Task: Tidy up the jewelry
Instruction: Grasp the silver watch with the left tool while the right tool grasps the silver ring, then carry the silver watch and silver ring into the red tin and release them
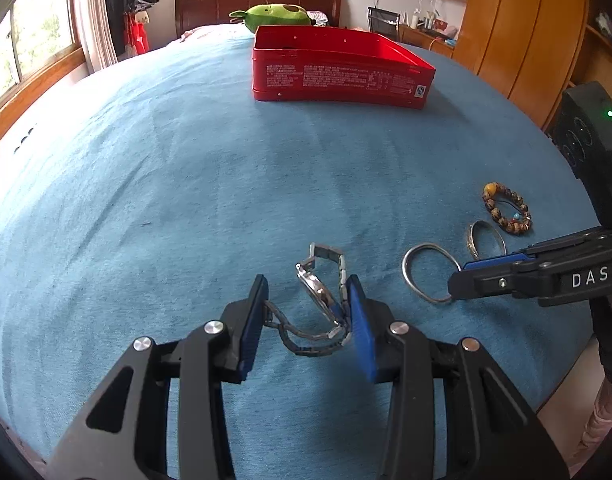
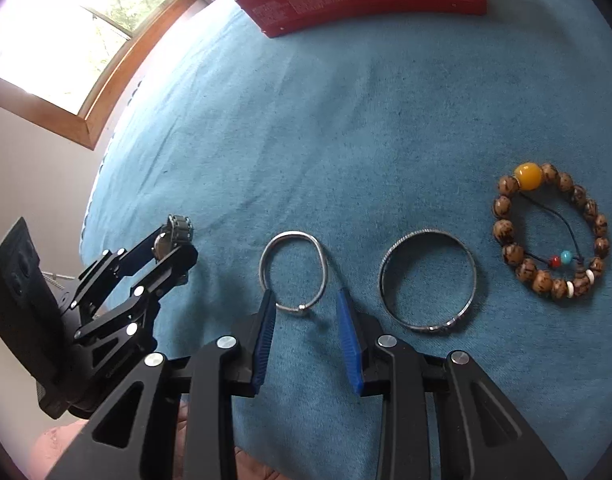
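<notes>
Hanging at lower centre, the watch (image 1: 321,295) is pinched in the left gripper (image 1: 307,286). The right gripper (image 2: 306,300) straddles the thin bangle's (image 2: 294,274) near rim, seemingly not pressing it. Tin (image 1: 337,80) at top.

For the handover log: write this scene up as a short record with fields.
surface: blue bedspread
box: red tin, open, far side
left gripper: shut on the watch
right gripper: open, jaws astride the near edge of the thin bangle
lying loose: wide bangle, bead bracelet
in the tin: cannot tell
</notes>
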Tool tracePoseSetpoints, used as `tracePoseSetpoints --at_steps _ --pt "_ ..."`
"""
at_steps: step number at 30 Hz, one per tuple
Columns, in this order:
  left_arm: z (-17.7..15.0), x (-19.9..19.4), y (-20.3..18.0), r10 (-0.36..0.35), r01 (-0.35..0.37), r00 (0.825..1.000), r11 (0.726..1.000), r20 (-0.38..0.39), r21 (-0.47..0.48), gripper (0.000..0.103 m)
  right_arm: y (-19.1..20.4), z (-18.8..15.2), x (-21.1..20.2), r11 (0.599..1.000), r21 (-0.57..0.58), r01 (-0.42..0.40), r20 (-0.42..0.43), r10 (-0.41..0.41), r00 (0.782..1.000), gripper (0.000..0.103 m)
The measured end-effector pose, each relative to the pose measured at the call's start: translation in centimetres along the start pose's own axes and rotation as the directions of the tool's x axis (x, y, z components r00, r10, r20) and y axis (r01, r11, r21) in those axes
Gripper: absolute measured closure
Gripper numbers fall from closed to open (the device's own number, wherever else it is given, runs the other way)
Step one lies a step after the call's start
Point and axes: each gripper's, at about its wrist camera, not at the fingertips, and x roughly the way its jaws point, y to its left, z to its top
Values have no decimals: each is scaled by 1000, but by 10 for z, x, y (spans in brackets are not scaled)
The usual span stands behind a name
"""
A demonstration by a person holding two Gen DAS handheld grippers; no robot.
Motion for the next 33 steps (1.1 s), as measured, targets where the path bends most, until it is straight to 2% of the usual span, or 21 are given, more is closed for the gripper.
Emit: tracePoseSetpoints --at_steps 3,7,12,25,33 --pt "-1 0 3 -7 7 1000 1000 1 -4 64 4 1 1 1000 -10 19 2 -19 1000 74" --pt "-2 1 7 -12 12 1000 1000 0 -11 64 7 3 4 999 -21 46 9 -46 999 90" --pt "-2 1 14 -13 13 1000 1000 0 -21 64 9 4 6 999 -30 31 19 -30 999 100" --pt "0 -4 19 -16 17 1000 999 17 -30 64 11 7 -20 998 -58 35 90 -29 996 100" --pt "13 -9 18 -12 13 999 999 40 -29 64 5 14 -42 998 -59 18 142 -9 990 101"
